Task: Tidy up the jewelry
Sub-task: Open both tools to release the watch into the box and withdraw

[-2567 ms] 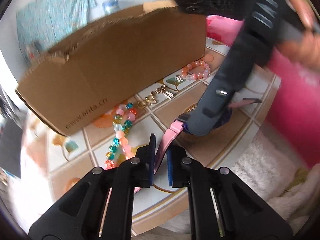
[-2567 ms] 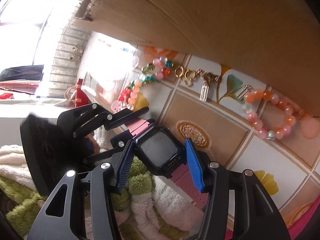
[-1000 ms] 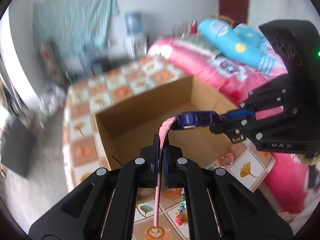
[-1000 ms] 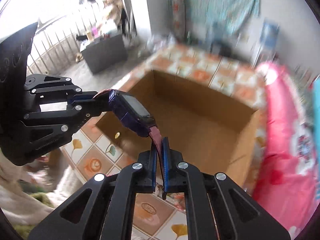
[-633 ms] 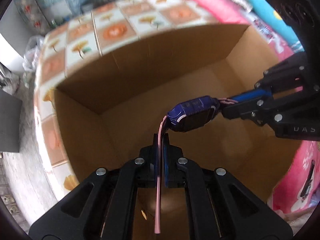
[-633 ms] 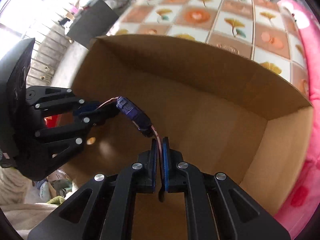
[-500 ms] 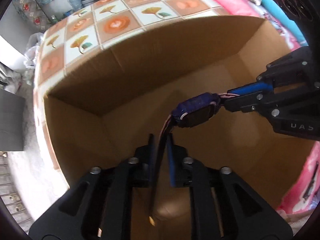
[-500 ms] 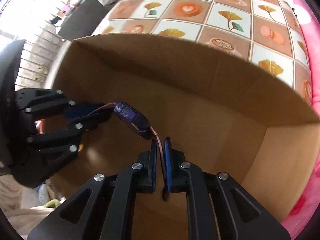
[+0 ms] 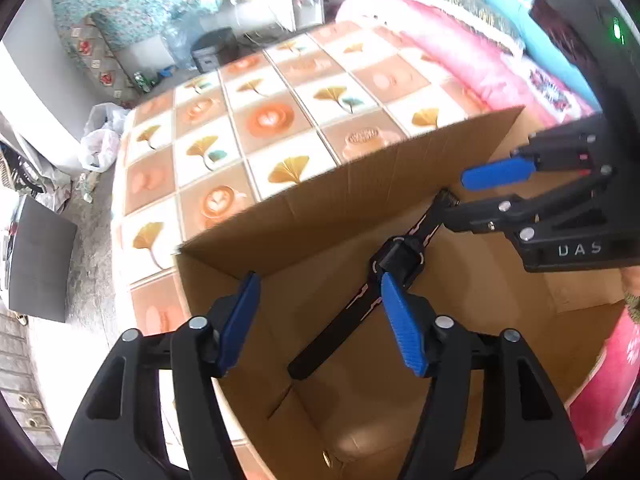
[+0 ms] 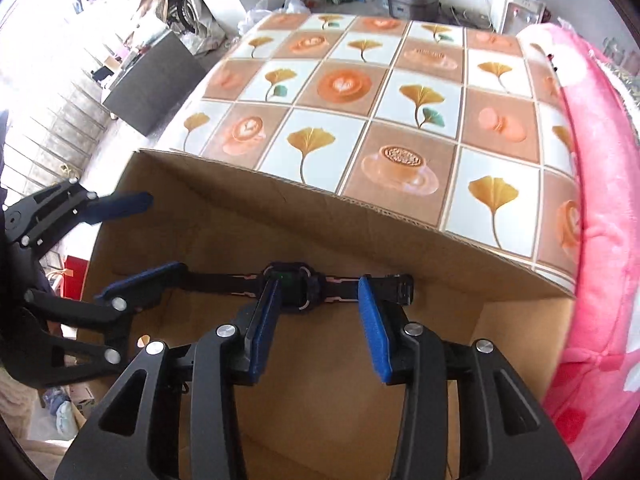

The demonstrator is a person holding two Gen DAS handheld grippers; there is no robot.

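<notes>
Cardboard box (image 9: 360,184): matt brown corrugated paperboard, raw fluted edges. Watch (image 10: 294,286): dark strap and case, plastic-looking, slight sheen. Table (image 10: 360,92): smooth printed cover. Blanket (image 10: 600,200): pink plush cloth. Hand-held gripper fingers (image 9: 404,320): ribbed blue pads, matt black plastic, bright metal screws.

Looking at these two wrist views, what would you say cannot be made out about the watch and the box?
- Watch: whether it lies on the box floor or hangs in the air; neither view settles it.
- Watch face: too dark and small in the left wrist view; the right gripper pads cover part of it in the right wrist view.
- Cardboard box near wall: cut off by the bottom edge, behind the left gripper.
</notes>
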